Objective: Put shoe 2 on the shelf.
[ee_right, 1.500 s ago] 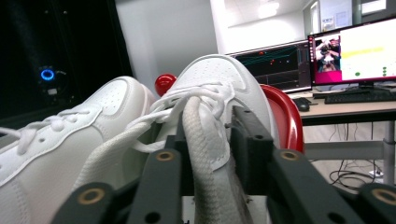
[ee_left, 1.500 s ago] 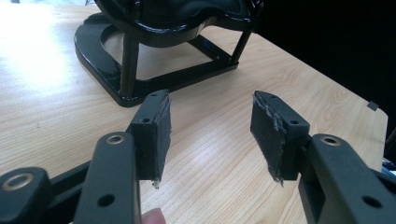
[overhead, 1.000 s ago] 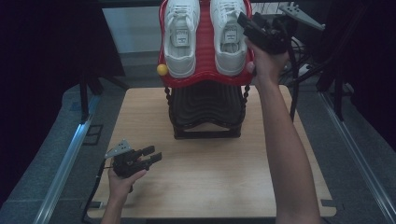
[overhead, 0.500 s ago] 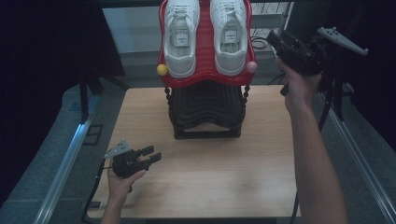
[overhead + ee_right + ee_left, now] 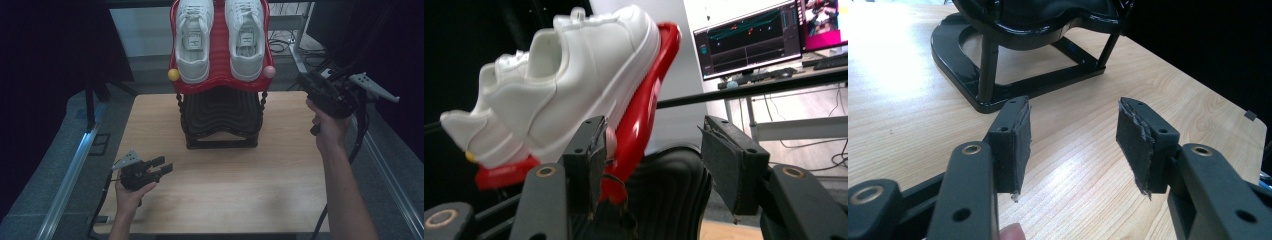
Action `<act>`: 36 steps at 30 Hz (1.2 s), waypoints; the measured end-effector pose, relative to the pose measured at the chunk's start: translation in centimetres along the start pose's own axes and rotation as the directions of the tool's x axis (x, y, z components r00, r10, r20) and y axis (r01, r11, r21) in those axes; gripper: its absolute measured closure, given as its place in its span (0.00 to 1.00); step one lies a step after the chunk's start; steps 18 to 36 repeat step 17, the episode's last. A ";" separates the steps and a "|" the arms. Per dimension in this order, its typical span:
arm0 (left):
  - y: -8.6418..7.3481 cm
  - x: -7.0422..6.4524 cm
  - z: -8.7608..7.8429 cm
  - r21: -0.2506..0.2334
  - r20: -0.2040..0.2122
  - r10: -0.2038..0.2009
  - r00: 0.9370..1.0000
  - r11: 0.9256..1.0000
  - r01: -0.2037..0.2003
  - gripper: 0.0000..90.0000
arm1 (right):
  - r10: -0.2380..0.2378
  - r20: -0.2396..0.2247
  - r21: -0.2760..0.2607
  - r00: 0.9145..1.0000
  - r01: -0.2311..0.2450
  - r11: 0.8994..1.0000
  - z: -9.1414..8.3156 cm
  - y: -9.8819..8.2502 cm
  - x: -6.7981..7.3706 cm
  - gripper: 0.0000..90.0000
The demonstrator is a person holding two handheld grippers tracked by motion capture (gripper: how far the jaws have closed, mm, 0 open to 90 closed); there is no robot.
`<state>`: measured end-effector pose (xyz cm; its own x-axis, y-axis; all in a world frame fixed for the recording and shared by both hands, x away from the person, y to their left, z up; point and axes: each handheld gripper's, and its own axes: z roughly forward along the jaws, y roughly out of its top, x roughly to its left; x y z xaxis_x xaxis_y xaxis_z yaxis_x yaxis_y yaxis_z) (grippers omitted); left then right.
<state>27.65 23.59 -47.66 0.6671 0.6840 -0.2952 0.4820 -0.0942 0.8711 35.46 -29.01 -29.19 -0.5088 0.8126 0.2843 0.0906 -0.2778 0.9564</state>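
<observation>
In right gripper view: monitor (image 5: 749,42) behind white shoes (image 5: 574,85); both grippers agape, empty.

Two white sneakers (image 5: 194,42) (image 5: 245,37); one shoe rack (image 5: 220,117); two knobs (image 5: 173,75) (image 5: 269,72); two hand-held grippers (image 5: 161,166) (image 5: 306,84).

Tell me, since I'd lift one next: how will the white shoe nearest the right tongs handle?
The shoe looks stiff-sided and fairly light. It may slide, since the red shelf tilts. The right tongs stand open beside it.
</observation>
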 end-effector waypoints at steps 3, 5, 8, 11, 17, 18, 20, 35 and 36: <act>-0.1 0.0 0.1 0.003 -0.001 0.002 1.000 1.000 -0.002 0.53 | -0.010 0.004 0.023 1.000 0.010 1.000 -0.4 -1.4 -0.2 0.48; -0.1 0.0 0.1 0.002 -0.002 0.000 1.000 1.000 0.000 0.53 | -0.006 0.004 0.035 1.000 0.006 0.999 -0.5 -2.4 -0.4 0.47; 0.0 -0.1 0.1 0.002 -0.004 0.000 1.000 1.000 0.000 0.53 | 0.007 0.009 0.063 1.000 -0.007 0.998 -0.3 -3.9 -0.7 0.47; 0.0 0.1 0.0 -0.001 -0.004 0.000 1.000 1.000 0.000 0.53 | 0.018 0.012 0.074 1.000 -0.019 0.997 -0.2 -4.5 -1.0 0.46; 0.1 0.3 0.0 -0.010 -0.002 -0.012 1.000 1.000 0.012 0.53 | -0.014 0.004 0.099 1.000 0.014 0.995 -0.4 -4.2 -1.2 0.44; 0.1 0.3 0.0 -0.010 -0.002 -0.012 1.000 1.000 0.012 0.53 | -0.014 0.004 0.099 1.000 0.014 0.995 -0.4 -4.2 -1.2 0.44; 0.1 0.3 0.0 -0.010 -0.002 -0.012 1.000 1.000 0.012 0.53 | -0.014 0.004 0.099 1.000 0.014 0.995 -0.4 -4.2 -1.2 0.44; 0.1 0.3 0.0 -0.010 -0.002 -0.012 1.000 1.000 0.012 0.53 | -0.014 0.004 0.099 1.000 0.014 0.995 -0.4 -4.2 -1.2 0.44; 0.1 0.3 0.0 -0.010 -0.002 -0.012 1.000 1.000 0.012 0.53 | -0.014 0.004 0.099 1.000 0.014 0.995 -0.4 -4.2 -1.2 0.44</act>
